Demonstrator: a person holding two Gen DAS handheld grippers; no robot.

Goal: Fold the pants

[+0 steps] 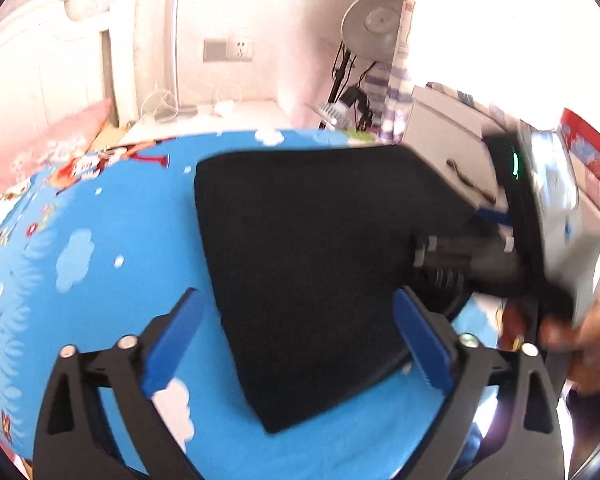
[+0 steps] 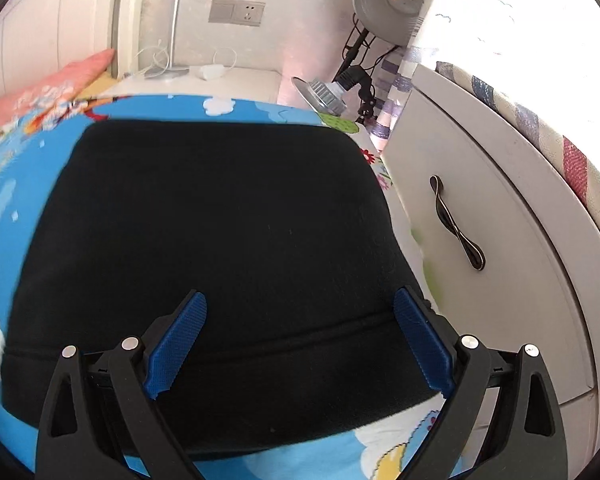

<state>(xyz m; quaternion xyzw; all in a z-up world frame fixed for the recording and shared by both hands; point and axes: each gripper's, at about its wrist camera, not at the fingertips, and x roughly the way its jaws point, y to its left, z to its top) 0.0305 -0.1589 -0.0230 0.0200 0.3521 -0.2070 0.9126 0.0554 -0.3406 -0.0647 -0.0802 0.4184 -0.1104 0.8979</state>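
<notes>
Now the black pants (image 1: 300,264) lie folded into a thick, flat pad on the bed, on a blue cartoon sheet (image 1: 100,248). In the left wrist view the left gripper (image 1: 296,344) hangs over the near corner of the pad with its blue fingers (image 1: 172,344) spread wide; nothing is pinched between them, and the pad's left edge runs diagonally under the gap. Open sheet stretches to the left of that edge and below the near corner. To the right, the right gripper (image 1: 456,260) reaches in over the pad's far right side, blurred, with a hand (image 1: 580,340) behind it.

In the right wrist view the right gripper (image 2: 300,348) sits over the near hem of the pants (image 2: 220,220), fingers (image 2: 176,344) apart and clamped on nothing; whether the tips touch the cloth is hard to say. The pad's right edge lies near the edge of the bed, where a white cabinet (image 2: 500,280) with a dark handle (image 2: 456,224) stands close, leaving little room on that side. A pink pillow (image 2: 48,88) lies at the far left, well apart from the pad.
</notes>
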